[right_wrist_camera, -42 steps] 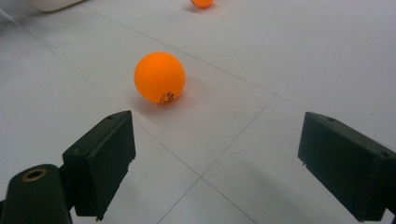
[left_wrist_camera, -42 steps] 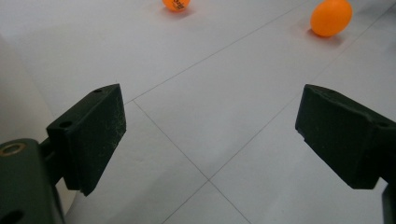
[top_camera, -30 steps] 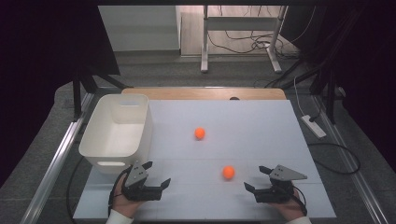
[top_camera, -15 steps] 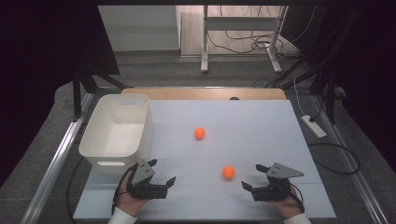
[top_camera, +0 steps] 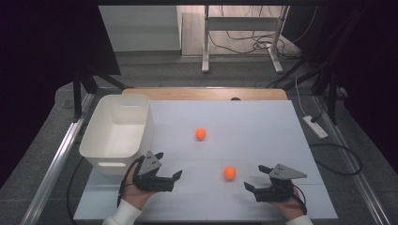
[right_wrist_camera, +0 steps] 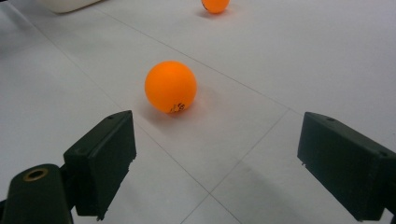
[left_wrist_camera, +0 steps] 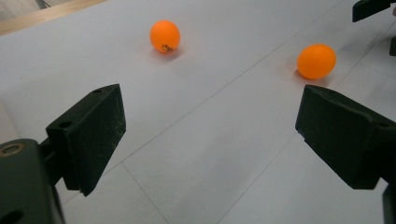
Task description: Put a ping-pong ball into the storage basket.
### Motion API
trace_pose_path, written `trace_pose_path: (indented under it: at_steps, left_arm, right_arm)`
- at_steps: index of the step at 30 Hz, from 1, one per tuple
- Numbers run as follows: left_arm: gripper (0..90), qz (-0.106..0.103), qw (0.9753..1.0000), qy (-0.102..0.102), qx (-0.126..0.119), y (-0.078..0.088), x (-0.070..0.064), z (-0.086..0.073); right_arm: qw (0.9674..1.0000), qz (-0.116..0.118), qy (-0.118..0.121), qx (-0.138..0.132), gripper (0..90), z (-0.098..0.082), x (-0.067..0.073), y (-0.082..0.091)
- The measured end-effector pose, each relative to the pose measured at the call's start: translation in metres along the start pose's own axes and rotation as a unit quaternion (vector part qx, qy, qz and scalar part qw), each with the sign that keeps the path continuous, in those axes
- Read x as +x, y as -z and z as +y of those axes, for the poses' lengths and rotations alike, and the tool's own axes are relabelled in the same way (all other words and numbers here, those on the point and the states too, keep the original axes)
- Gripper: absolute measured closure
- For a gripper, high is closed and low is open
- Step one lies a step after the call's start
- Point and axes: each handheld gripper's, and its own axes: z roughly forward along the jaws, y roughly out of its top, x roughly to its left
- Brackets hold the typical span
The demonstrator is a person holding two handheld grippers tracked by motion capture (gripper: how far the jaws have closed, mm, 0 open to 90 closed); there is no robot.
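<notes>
1. The near orange ball [top_camera: 229, 173] lies on the white tabletop [top_camera: 263, 126], just ahead-left of the right claw [top_camera: 257, 186].
2. Both the right claw and the left claw [top_camera: 166, 180] gape wide and empty; the right is nearer.

The table [top_camera: 281, 117] carries a bin [top_camera: 117, 133] at its left edge. The far ball [top_camera: 201, 134] lies near the table's middle, right of the bin. The near ball [top_camera: 229, 173] lies closer to the front edge, right of the far ball. The left gripper [top_camera: 166, 176] sits at the front, just before the bin. The right gripper [top_camera: 256, 180] sits at the front right, just right of the near ball. The near ball lies between the two grippers.
</notes>
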Motion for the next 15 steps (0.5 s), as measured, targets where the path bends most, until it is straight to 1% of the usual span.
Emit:
trace_pose_path:
  at_steps: [3,8,15]
  left_arm:
    - [9.3,0.000,1.0000,0.001,0.002,-0.004,0.001,0.003]
    - [9.3,0.007,1.0000,-0.002,0.006,-0.009,0.001,0.005]
    - [9.3,0.004,0.9999,-0.002,0.011,-0.016,0.000,0.009]
  right_arm:
    - [1.0000,-0.001,0.002,0.002,11.2,0.000,0.000,0.000]
    - [1.0000,-0.001,0.002,0.001,11.2,-0.001,-0.001,0.000]
    - [1.0000,-0.003,0.002,0.006,11.2,-0.001,0.000,-0.001]
